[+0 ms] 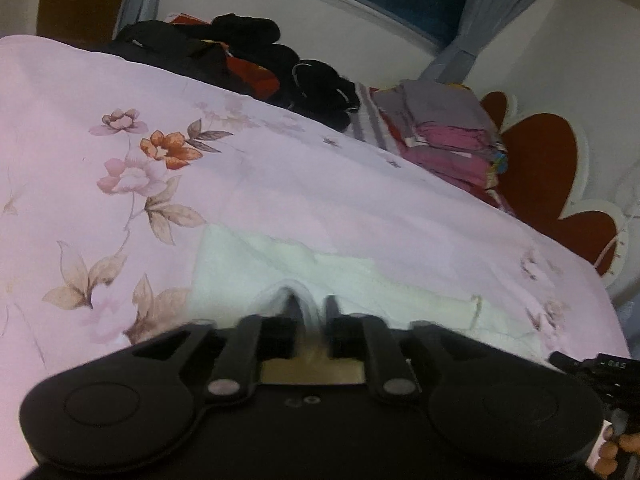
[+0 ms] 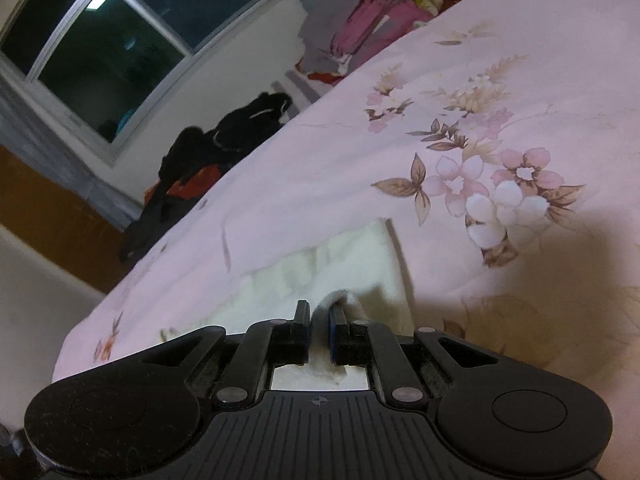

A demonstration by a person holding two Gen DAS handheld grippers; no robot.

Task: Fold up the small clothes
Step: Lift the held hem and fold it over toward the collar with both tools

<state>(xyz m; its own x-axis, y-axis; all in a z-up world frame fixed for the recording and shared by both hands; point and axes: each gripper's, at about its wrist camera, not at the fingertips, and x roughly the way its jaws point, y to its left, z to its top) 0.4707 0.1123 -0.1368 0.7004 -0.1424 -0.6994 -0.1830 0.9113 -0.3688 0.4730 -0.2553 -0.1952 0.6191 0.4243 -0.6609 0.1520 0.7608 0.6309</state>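
Note:
A small white cloth (image 1: 360, 276) lies flat on the pink floral bedsheet (image 1: 280, 184). My left gripper (image 1: 311, 304) is shut on the cloth's near edge, which bunches up between the fingers. In the right wrist view the same white cloth (image 2: 340, 256) lies on the sheet (image 2: 400, 152), and my right gripper (image 2: 319, 312) is shut on a pinched fold of its near edge. Both grippers sit low at the cloth's near side.
A pile of black and red clothes (image 1: 240, 56) lies at the far edge of the bed. A stack of folded grey and pink clothes (image 1: 448, 136) sits at the far right, also in the right wrist view (image 2: 360, 20). A window (image 2: 120, 40) is behind.

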